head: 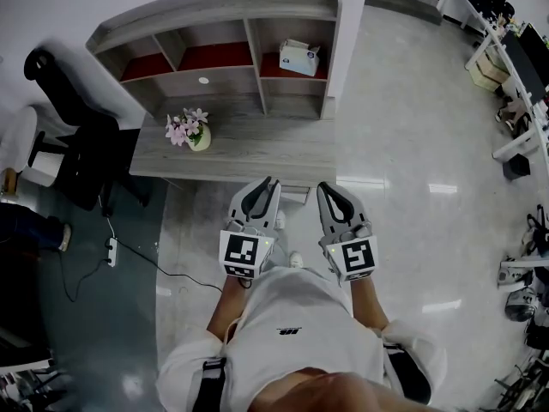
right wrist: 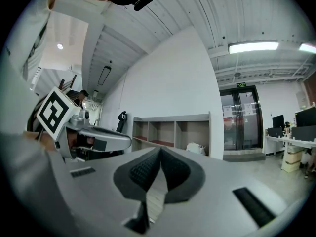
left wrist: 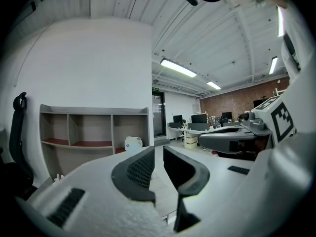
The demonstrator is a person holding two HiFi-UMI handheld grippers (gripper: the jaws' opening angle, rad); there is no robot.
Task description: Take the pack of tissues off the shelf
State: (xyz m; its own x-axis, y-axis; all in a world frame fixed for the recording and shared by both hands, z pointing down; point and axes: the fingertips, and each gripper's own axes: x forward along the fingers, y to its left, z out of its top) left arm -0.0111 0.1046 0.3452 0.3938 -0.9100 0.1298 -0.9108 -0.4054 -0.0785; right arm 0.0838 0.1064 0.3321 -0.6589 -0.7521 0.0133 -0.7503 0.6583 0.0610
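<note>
Tissue pack point(head: 299, 57) on shelf point(head: 214, 9), well ahead of left claw point(head: 268, 183), parted, and right claw point(head: 329, 188), closed.

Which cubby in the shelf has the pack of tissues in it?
The rightmost cubby of the shelf holds the pack of tissues. The two cubbies to its left show only their red floors.

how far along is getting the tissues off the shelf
Nothing is done yet: the pack of tissues sits in the right-hand compartment of the shelf. In hand: nothing. The left claw is slightly open and empty, the right claw is shut and empty, and both are well short of the shelf. Left to do: reach in, grip the pack, lift it out.
</note>
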